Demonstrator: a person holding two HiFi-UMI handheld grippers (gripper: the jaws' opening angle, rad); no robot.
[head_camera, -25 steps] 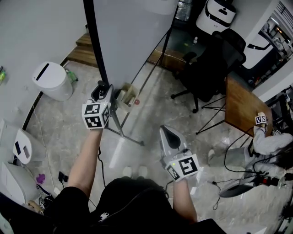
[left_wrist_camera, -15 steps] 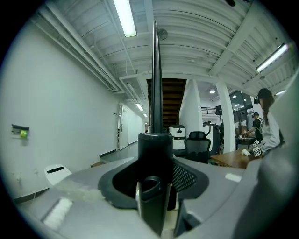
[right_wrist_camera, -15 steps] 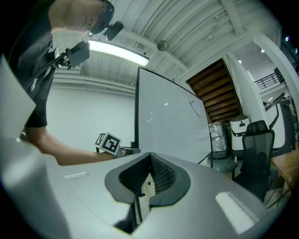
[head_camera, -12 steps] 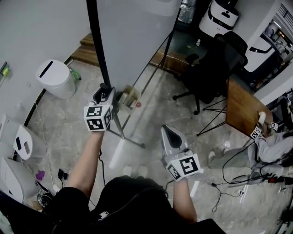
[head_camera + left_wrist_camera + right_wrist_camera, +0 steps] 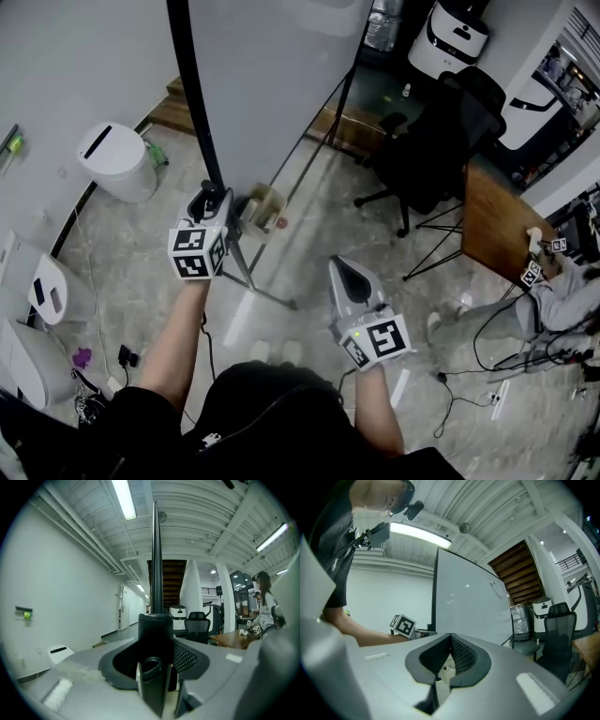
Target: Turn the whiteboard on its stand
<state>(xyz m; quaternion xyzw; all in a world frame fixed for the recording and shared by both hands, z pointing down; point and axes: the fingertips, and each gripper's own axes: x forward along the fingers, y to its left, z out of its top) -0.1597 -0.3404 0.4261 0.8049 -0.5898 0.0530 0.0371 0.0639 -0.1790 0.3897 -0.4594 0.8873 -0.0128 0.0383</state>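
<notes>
Black frame [image 5: 190, 103] of the whiteboard [image 5: 272, 84] stands upright, clamped between my left gripper's [image 5: 212, 199] jaws, my right gripper [image 5: 345, 274] idle nearby with jaws closed on nothing, so I judge the hold made, most turning left.

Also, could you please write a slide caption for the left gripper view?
Left tongs clamped on the whiteboard's black edge, seen edge-on against ceiling lights, office chair behind.

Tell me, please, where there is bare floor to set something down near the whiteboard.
The floor is bare between the white bin and the stand leg, and between that leg and the office chair. Cables crowd the right.
</notes>
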